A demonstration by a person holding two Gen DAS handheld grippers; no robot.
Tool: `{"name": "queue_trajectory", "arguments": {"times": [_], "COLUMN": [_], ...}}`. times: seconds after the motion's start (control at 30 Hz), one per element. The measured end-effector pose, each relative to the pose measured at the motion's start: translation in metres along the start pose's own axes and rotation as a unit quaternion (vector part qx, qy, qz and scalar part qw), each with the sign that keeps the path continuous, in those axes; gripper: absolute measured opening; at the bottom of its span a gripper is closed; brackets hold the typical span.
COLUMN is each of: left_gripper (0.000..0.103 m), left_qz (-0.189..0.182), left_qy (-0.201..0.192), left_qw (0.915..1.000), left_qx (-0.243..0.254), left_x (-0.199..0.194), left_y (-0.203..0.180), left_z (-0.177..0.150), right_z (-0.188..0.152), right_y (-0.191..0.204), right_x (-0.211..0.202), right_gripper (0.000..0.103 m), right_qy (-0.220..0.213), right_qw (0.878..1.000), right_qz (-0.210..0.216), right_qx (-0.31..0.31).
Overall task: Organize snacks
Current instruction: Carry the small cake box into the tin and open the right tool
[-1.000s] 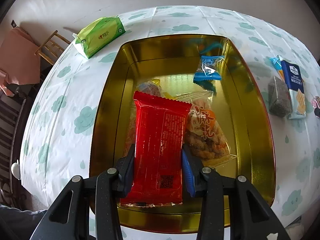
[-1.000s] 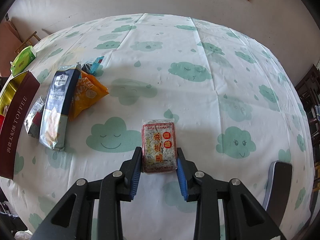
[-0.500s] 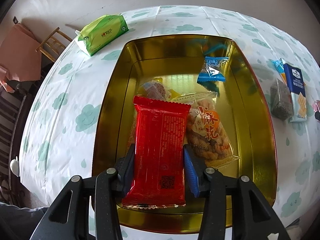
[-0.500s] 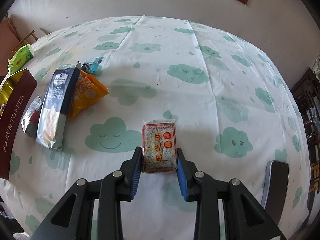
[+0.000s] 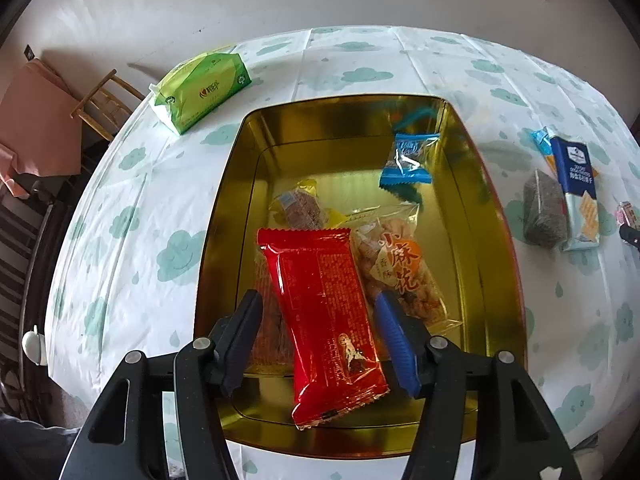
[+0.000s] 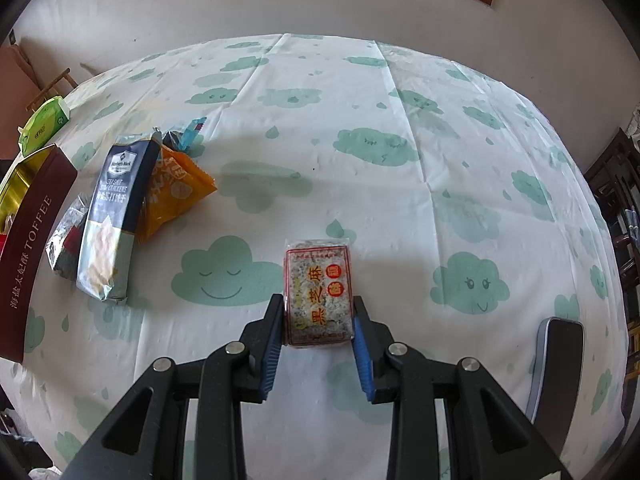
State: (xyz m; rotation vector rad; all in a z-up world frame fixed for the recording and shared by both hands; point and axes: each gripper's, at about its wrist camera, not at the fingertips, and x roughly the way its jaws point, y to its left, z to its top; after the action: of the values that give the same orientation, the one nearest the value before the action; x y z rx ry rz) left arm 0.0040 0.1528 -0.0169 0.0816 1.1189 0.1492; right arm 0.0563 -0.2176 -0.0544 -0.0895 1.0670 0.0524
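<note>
Red packet [image 5: 324, 320] now tilted, glossy, released.

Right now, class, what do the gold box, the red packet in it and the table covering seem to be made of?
Gold box: likely tin-plated metal, glossy; its walls mirror the snacks.
Red packet: probably plastic film, shiny; glare patches, crinkles and crimped zigzag ends.
Table covering: looks like thin cloth or plastic sheet, matte, with fold creases; which one is unclear.

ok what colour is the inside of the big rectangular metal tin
Shiny gold inside the rectangular metal tin, clearest in the left wrist view.
</note>
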Motion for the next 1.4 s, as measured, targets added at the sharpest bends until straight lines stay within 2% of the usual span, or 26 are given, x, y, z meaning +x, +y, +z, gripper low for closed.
{"name": "queue_trajectory", "arguments": {"times": [0.47, 0.7, 0.83, 1.0, 1.13, 1.27, 1.4], "left_gripper": [0.068, 0.073, 0.073, 0.074, 0.082, 0.084, 0.084], "left_qz": [-0.013, -0.028, -0.042, -0.050, -0.046, -0.045, -0.042], "left_qy": [-0.027, -0.032, -0.032, -0.035, -0.048, -0.066, -0.071], "left_qw": [0.9995, 0.9991, 0.9985, 0.9978, 0.9971, 0.9950, 0.9937], "left_qx": [-0.006, -0.001, -0.014, -0.024, -0.035, -0.061, -0.076], "left_x": [-0.010, -0.012, -0.012, -0.013, -0.017, -0.024, -0.026], "left_y": [-0.001, -0.004, 0.001, 0.006, 0.013, 0.027, 0.040], "left_z": [0.003, 0.002, 0.003, 0.003, 0.007, 0.010, 0.010], "right_z": [-0.005, -0.005, -0.001, 0.007, 0.014, 0.019, 0.023], "right_y": [0.010, 0.017, 0.032, 0.060, 0.081, 0.114, 0.149], "right_x": [-0.005, -0.013, -0.024, -0.041, -0.051, -0.064, -0.072], "right_gripper": [0.031, 0.031, 0.031, 0.031, 0.031, 0.031, 0.031], "right_qy": [-0.003, -0.004, -0.012, -0.028, -0.026, -0.035, -0.034], "right_qw": [1.000, 1.000, 1.000, 0.999, 0.998, 0.994, 0.986], "right_qz": [-0.025, -0.022, -0.017, 0.011, 0.064, 0.098, 0.159], "right_qx": [0.003, 0.009, -0.001, -0.016, -0.010, -0.030, -0.039]}}
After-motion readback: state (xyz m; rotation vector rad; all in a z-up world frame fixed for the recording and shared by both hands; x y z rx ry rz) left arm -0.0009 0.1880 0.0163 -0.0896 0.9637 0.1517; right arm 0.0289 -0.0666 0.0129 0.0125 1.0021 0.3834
